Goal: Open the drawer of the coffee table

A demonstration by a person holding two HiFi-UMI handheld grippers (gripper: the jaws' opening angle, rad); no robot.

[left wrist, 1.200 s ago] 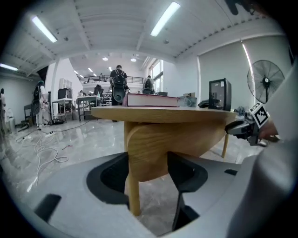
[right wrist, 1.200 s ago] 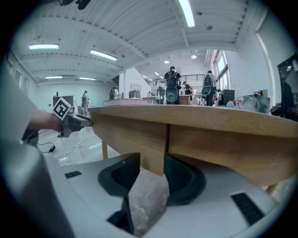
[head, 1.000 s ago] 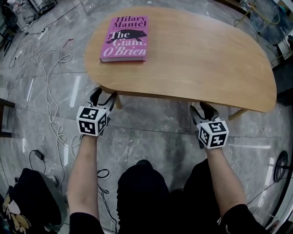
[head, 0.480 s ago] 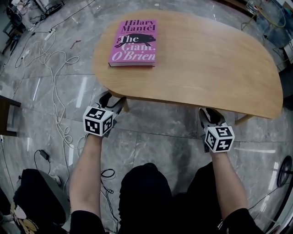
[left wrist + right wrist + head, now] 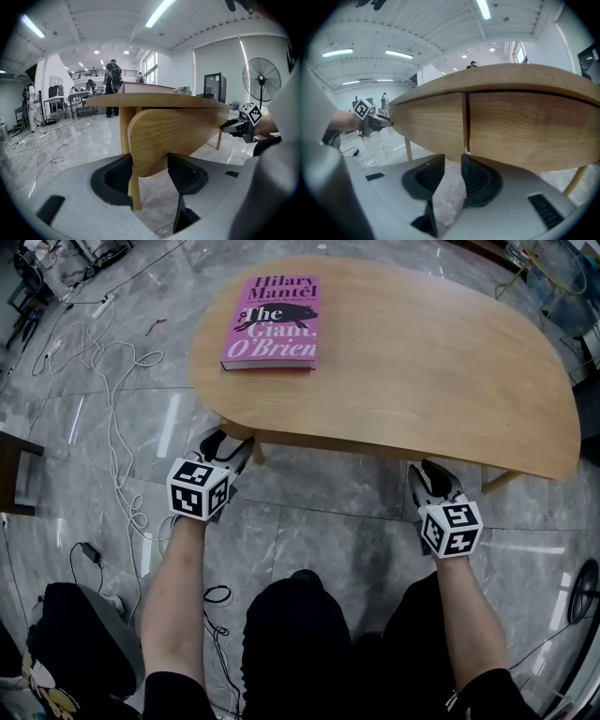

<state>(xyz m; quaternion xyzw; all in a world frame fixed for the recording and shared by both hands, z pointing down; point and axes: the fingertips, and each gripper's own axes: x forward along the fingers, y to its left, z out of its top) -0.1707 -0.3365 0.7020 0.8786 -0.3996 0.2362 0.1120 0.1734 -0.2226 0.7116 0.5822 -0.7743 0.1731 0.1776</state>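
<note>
Left tool (image 5: 149,158) straddles the rounded lower edge of the wooden drawer front (image 5: 178,133); its jaws have just been closing and meet the wood on both sides. Right tool (image 5: 453,161) has been closing too, now narrow, with only floor (image 5: 449,197) in its gap, just under a vertical seam (image 5: 465,122) in the front. The drawer sits shut beneath the desk (image 5: 422,352), which carries a pink book (image 5: 272,322).
</note>
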